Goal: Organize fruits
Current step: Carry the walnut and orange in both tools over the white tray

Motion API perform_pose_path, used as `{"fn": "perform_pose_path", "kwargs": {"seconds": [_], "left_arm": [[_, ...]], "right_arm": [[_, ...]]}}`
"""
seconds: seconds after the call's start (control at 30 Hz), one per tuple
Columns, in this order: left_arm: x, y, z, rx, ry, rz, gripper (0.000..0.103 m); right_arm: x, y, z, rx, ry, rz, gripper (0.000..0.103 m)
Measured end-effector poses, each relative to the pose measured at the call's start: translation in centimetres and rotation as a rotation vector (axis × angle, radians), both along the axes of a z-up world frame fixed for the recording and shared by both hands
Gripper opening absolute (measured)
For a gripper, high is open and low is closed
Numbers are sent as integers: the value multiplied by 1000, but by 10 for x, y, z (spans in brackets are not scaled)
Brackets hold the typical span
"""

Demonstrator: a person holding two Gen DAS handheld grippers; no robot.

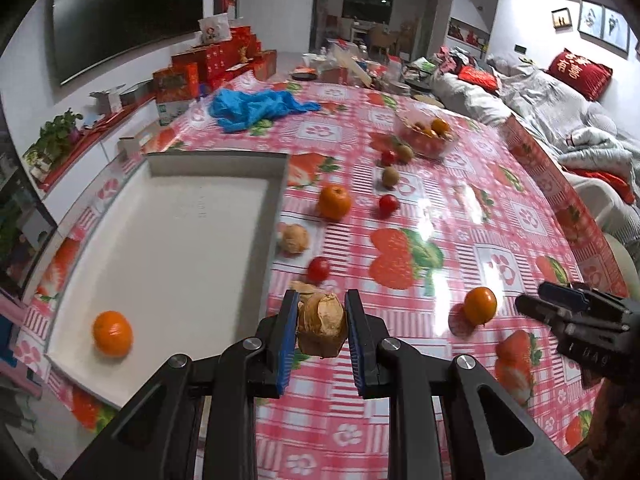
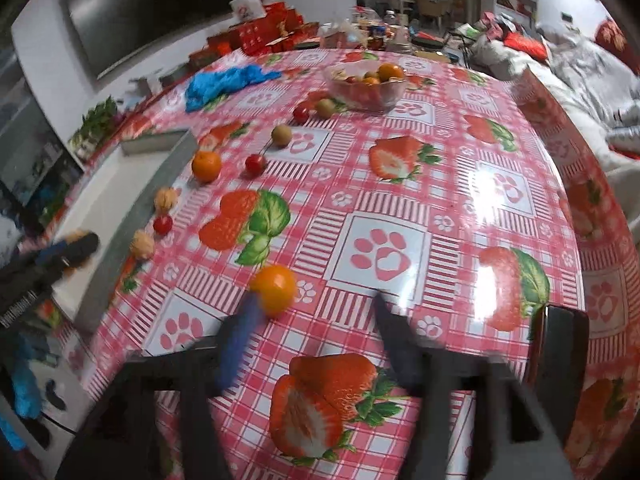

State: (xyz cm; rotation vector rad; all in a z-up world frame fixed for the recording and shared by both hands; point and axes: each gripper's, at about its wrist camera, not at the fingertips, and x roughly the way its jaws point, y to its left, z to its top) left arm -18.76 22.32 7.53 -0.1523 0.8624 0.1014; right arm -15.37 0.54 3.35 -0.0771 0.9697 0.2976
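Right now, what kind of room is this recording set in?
Most likely a home living room with a dining corner: a large dark TV screen on the wall, a sofa piled with blankets beside the table with its strawberry-print cloth, and framed pictures on the wall.

Table [image 1: 460, 184] cloth red-white check with strawberries and paw prints; white tray [image 1: 168, 240]; orange mandarins [image 1: 334, 201]; blue cloth [image 1: 256, 106]; red tomatoes [image 1: 389, 203].
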Motion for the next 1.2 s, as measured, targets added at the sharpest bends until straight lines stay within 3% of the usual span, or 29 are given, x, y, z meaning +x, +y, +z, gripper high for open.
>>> {"fn": "perform_pose_path", "kwargs": {"seconds": [0.1, 0.47, 0.6, 0.67, 0.7, 0.9, 1.2], "left_arm": [[-4, 8, -3, 5, 6, 17, 24], [-9, 31, -8, 6, 28, 64, 24], [-9, 39, -13, 0, 43, 82, 24], [-9, 43, -15, -4, 46, 89, 24], [-9, 45, -15, -3, 45, 91, 24], [-9, 56, -16, -5, 49, 105, 24], [-1, 87, -2, 33, 30, 140, 24]], "right_arm": [[2, 15, -8, -40, -13, 46, 77], [31, 83, -32, -9, 58, 186, 72], [37, 107, -36, -2, 69, 233, 59], [39, 119, -41, -8, 87, 250, 41], [39, 123, -43, -15, 90, 253, 40], [47, 130, -37, 6, 97, 239, 39], [58, 156, 5, 52, 67, 296, 39]]}}
